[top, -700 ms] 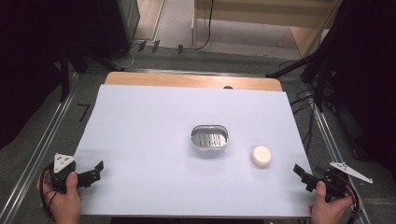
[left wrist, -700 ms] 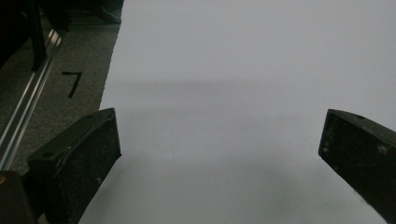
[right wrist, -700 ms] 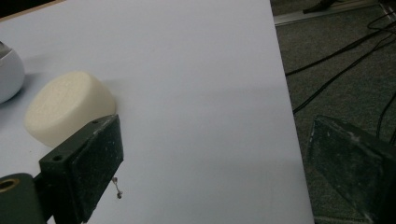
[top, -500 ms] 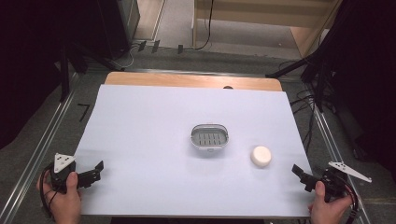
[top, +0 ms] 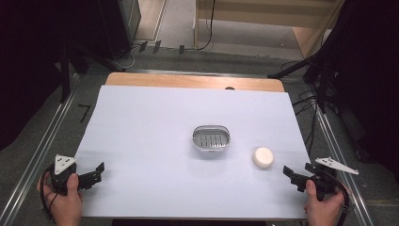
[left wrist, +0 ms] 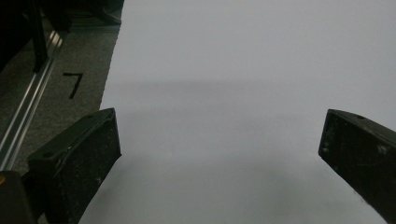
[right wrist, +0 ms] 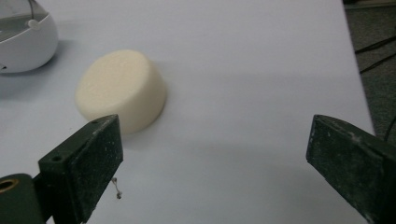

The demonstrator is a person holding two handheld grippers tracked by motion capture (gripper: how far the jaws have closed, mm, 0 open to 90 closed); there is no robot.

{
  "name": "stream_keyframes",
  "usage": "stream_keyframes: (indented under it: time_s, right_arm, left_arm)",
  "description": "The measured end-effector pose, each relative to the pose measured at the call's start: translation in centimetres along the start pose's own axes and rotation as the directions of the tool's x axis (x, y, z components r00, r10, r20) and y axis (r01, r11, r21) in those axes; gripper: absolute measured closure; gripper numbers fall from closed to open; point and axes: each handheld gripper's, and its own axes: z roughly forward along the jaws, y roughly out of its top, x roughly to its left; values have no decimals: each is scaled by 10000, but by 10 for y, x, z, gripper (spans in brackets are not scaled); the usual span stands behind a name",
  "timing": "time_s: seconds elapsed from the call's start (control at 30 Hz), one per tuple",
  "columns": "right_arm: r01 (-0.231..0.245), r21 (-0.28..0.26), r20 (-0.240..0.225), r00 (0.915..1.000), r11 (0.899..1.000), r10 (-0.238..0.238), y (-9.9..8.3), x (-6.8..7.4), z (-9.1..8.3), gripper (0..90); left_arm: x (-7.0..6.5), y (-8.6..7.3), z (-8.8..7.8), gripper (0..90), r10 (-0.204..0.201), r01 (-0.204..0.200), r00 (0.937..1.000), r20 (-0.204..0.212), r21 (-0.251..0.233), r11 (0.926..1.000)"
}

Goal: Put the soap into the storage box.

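1. My right claw (top: 292, 176) stands wide open, holding nothing, low at the counter's (top: 155, 122) near right corner.
2. Just ahead lies the soap (right wrist: 122, 90): a cream, round, matte puck, flat on the counter, clear of my pads.
3. Beyond it sits the oval soap dish (top: 211, 139).
4. My left claw (top: 96, 171) gapes empty at the near left.

The table (top: 155, 122) is seen from above and forward, while each gripper view is taken low and close along its jaws; the soap (top: 262, 157) (right wrist: 122, 95) is shared by the high and right views.
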Motion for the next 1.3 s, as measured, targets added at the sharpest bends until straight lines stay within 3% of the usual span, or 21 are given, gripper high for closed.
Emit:
stream_keyframes:
  time_s: [0.3, 0.63, 0.67, 1.1, 1.3]
  right_arm:
    - [573, 682, -340, 9979, 9960, -551, 8, 21, 14, 16]
    - [854, 1097, -567, 9952, 9903, -796, 12, 39, 27, 7]
    - [909, 1085, -749, 9937, 9899, -830, 13, 42, 29, 0]
    - [1033, 1483, -431, 9943, 9835, -979, 21, 60, 49, 0]
    - [901, 1435, -183, 9959, 9855, -884, 25, 68, 59, 55]
  left_arm:
    - [0, 0, 0, 0, -7, 7, 10000, -2, -13, 10000]
    - [0, 0, 0, 0, -11, 11, 10000, 18, -1, 10000]
    - [0, 0, 0, 0, -11, 11, 10000, 3, 0, 10000]
    - [1, 0, 0, 0, -90, 90, 10000, 24, 4, 10000]
    - [1, 0, 0, 0, -88, 88, 10000, 38, -15, 10000]
